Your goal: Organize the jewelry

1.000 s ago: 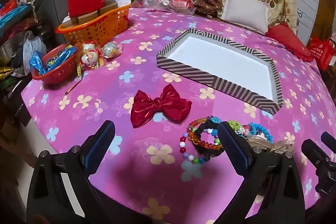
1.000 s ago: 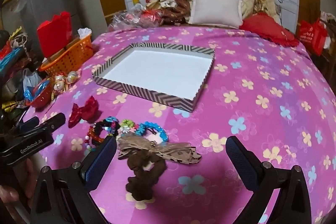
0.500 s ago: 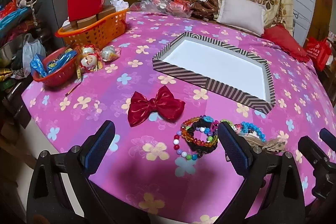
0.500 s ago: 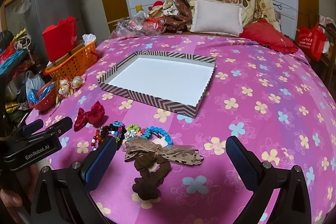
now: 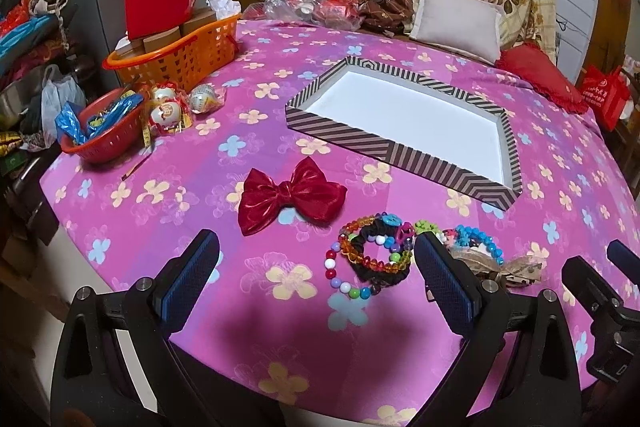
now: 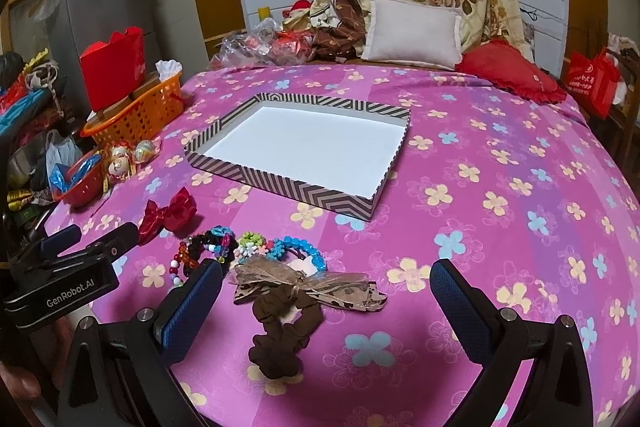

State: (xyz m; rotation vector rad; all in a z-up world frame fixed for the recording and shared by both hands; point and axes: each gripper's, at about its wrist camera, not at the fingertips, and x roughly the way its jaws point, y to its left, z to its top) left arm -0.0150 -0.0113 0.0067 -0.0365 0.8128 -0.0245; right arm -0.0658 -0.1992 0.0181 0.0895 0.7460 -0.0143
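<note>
A striped shallow box with a white empty inside lies on the pink flowered cloth. Near the front edge lie a red bow, beaded bracelets around a black scrunchie, a blue bead bracelet, and a brown scrunchie with a tan ribbon bow. My left gripper is open and empty above the front edge, short of the red bow and bracelets. My right gripper is open and empty, its fingers either side of the brown scrunchie, above it.
An orange basket holding a red box, a red bowl and wrapped eggs stand at the left. Pillows, a red cushion and plastic bags lie at the back. The left gripper's body shows at the right wrist view's left edge.
Both grippers have pulled back and risen a little; the items sit farther from the cameras. Nothing on the cloth has moved. Both stay open.
</note>
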